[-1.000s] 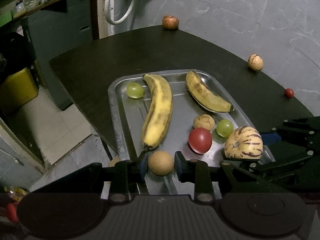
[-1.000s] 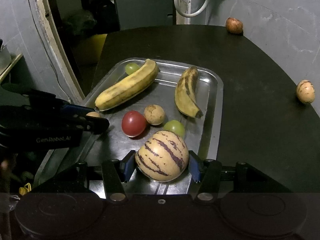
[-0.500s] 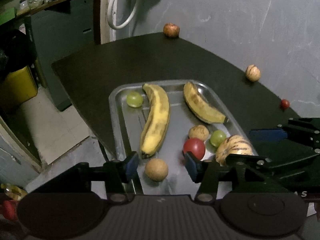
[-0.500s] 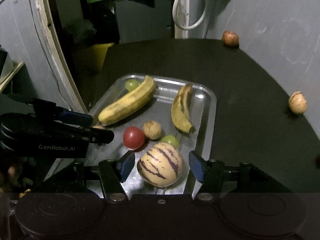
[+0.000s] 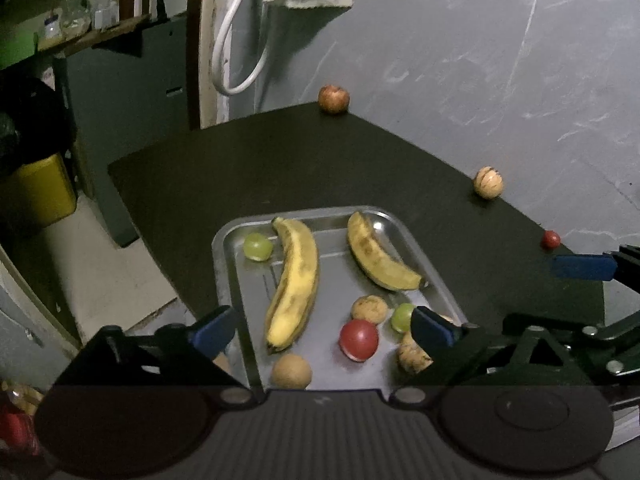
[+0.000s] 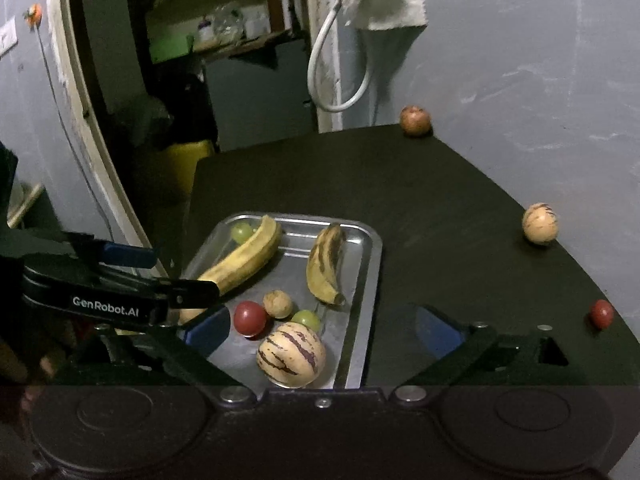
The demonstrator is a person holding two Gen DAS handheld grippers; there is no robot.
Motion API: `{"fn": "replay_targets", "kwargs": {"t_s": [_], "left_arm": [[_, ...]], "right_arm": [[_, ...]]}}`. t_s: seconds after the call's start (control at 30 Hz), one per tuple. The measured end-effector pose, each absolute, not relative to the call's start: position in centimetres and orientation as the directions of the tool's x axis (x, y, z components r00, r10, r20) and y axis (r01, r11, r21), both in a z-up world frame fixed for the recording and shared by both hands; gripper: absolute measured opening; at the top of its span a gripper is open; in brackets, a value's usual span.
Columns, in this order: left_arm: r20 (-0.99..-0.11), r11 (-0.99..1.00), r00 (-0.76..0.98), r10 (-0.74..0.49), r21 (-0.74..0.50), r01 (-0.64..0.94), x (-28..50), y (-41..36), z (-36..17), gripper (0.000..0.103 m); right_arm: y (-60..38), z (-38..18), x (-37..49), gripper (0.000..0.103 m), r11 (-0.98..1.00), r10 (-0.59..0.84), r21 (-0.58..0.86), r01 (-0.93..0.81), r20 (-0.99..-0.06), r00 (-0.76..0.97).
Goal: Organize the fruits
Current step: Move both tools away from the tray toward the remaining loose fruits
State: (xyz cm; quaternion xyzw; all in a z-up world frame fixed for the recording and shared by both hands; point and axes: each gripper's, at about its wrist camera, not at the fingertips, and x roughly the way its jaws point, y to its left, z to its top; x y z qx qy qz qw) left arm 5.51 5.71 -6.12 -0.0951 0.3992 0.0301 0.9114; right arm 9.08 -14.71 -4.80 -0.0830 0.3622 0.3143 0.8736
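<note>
A metal tray (image 5: 224,264) on the dark table holds two bananas (image 5: 296,284), a red tomato (image 5: 359,339), green fruits and tan ones. My left gripper (image 5: 324,330) hovers over the tray's near end. Its jaws are opening, and the round tan fruit (image 5: 291,371) lies free on the tray below them. My right gripper (image 6: 323,331) is also opening above the striped melon (image 6: 291,354), which rests on the tray (image 6: 370,280) untouched by either pad. Loose on the table are a reddish apple (image 6: 416,121), a small striped fruit (image 6: 540,224) and a small red fruit (image 6: 602,314).
The grey wall runs along the table's far and right edges. A white hose loop (image 5: 236,60) and a cloth hang at the back. Left of the table the floor drops away, with a yellow container (image 5: 40,190) standing there. The left gripper (image 6: 168,272) crosses the tray's left side.
Both grippers went from shut on their fruits to wide open and rose away from the tray. The round tan fruit and the striped melon stay lying on the tray.
</note>
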Motion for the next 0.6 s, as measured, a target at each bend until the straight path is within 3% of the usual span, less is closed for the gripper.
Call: {"fn": "replay_targets", "kwargs": {"t_s": [0.6], "left_arm": [[-0.663,0.994,0.748,-0.009,-0.088,-0.067,3.8,1.1,-0.6,0.102]], "right_arm": [[-21.4,-0.4,5.6,0.102,0.827,0.521,0.149,-0.542,-0.567,0.638]]}}
